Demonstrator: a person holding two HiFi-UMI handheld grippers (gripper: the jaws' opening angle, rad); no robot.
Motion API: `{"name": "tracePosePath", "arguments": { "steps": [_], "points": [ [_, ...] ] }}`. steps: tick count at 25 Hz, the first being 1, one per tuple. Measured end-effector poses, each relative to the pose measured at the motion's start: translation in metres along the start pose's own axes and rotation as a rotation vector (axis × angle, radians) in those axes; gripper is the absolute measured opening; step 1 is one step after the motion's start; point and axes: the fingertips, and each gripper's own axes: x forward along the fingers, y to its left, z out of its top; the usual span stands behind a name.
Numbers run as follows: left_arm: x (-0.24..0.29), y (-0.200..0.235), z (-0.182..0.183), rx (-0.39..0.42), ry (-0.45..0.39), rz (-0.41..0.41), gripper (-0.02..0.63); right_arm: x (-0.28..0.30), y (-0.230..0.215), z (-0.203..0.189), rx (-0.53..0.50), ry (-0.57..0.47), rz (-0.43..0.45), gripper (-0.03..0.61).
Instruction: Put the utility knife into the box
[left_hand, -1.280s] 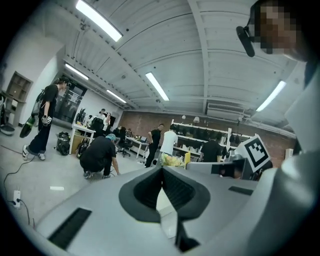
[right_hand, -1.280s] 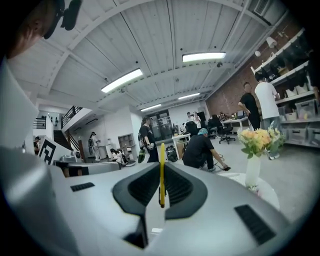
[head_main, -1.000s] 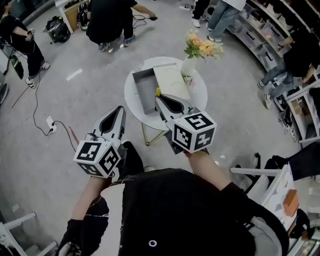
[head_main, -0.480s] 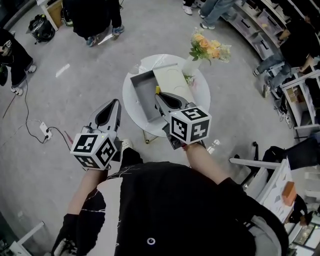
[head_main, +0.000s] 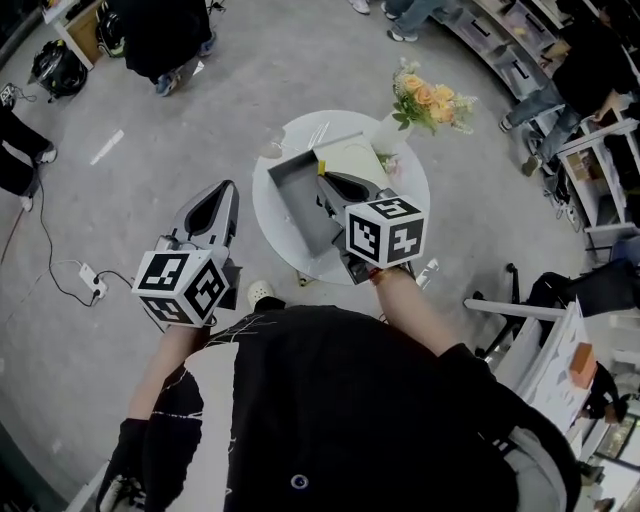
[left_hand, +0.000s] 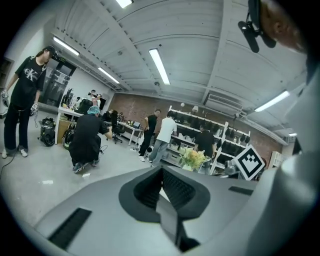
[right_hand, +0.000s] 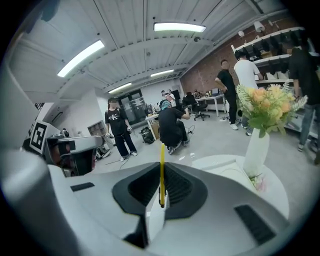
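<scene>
Yellow utility knife (right_hand: 161, 165): pinched edge-on between the right gripper's (head_main: 322, 180) jaws. It's a thin strip running the same way the jaws point, with its far end poking out past the tips.
Right gripper state: clamped on the knife, no doubt about that one in its own view.
Left gripper (head_main: 229, 187): jaws pressed together with nothing in them. It hangs off to the left over the floor, clear of the round white table (head_main: 265, 205), so it's basically a spectator.
Grey box (head_main: 292, 192): open on the table, with its pale lid (head_main: 350, 160) lying alongside on the right.
Key relation: from the head view, the right gripper's tips and the knife's yellow end sit over the far right part of the box, near the edge by the lid. I can't tell how high above it they are.
Axis: the knife points away from the person and the box's long side runs roughly the same way, so I'd guess it fits lengthwise without much twisting.
Next move (my guess): lower it a bit toward the middle of the box, then let go.
Watch out for: the vase of flowers (head_main: 430, 100) standing just beyond the lid.
</scene>
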Motion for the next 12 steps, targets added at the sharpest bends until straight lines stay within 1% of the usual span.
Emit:
{"name": "tracePosePath", "arguments": {
  "steps": [6, 12],
  "points": [
    [0.011, 0.035, 0.021, 0.021, -0.005, -0.038, 0.011, 0.024, -0.016, 0.001, 0.089, 0.0, -0.065, 0.029],
    [0.023, 0.064, 0.02, 0.009, 0.023, -0.06, 0.011, 0.044, -0.034, -0.02, 0.141, 0.057, -0.145, 0.029]
  ]
}}
